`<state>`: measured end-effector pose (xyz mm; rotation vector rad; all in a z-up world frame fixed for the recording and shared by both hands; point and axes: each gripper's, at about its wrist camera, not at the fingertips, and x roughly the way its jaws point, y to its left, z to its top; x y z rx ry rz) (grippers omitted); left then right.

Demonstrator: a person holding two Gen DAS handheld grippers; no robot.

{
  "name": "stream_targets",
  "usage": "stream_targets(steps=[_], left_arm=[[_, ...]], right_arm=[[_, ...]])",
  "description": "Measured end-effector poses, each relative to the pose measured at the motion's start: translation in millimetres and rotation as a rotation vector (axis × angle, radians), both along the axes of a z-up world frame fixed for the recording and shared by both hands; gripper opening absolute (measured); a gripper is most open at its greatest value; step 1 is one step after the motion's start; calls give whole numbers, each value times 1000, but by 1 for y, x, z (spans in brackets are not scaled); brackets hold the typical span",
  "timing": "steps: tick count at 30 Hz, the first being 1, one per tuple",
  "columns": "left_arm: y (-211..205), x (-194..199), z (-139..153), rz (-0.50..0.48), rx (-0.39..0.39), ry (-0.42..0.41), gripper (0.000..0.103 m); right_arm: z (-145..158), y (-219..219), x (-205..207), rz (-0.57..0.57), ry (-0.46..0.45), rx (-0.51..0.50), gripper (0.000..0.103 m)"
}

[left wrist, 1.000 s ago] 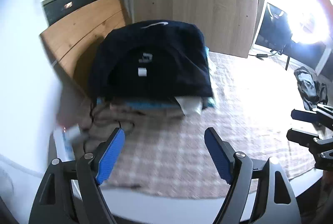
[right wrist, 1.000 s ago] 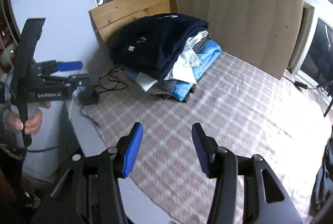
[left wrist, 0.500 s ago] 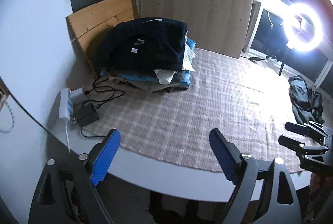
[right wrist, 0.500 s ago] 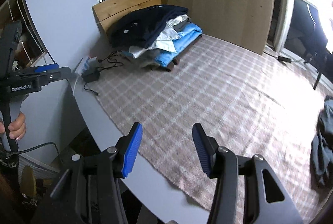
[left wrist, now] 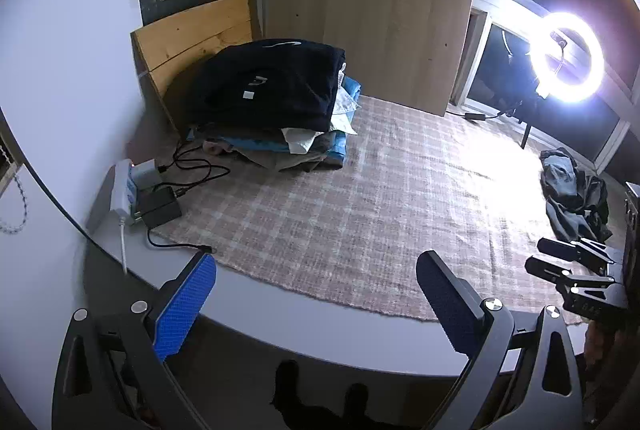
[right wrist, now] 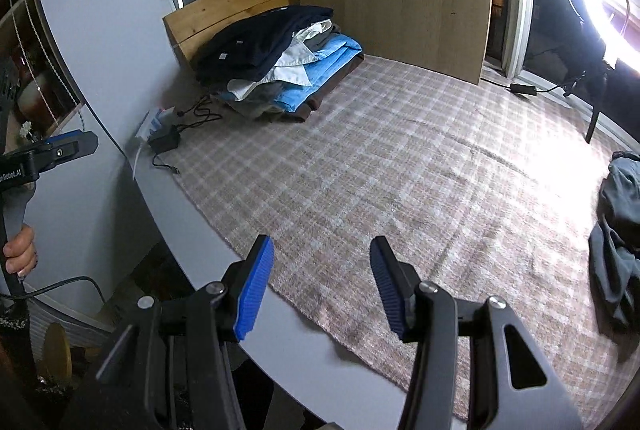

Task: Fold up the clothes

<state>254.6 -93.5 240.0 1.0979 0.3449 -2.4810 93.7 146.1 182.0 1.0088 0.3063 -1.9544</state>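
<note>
Hovering over the near edge of a grey table [left wrist: 256, 314], my left gripper [left wrist: 316, 294] has its jaws opening wide, nothing between them. My right gripper [right wrist: 322, 286] hangs half spread, also empty. A checked cloth [left wrist: 360, 198] covers the tabletop. From my left camera, a stack of folded clothes [left wrist: 276, 102], dark navy garment on top, sits at eleven o'clock against a wooden board [left wrist: 192, 34]. A crumpled grey garment [left wrist: 572, 198] lies at three o'clock near the cloth's edge, well apart from both grippers. A charger with cables [left wrist: 160, 206] rests at nine o'clock. A ring light [left wrist: 568, 58] glares at two o'clock.
</note>
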Motion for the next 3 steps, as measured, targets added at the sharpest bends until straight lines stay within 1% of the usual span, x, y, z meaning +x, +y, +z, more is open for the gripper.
stream_targets(steps=[3], left_arm=[[0, 1, 1, 14, -13, -8, 101]], right_arm=[[1, 0, 0, 2, 3, -3, 50]])
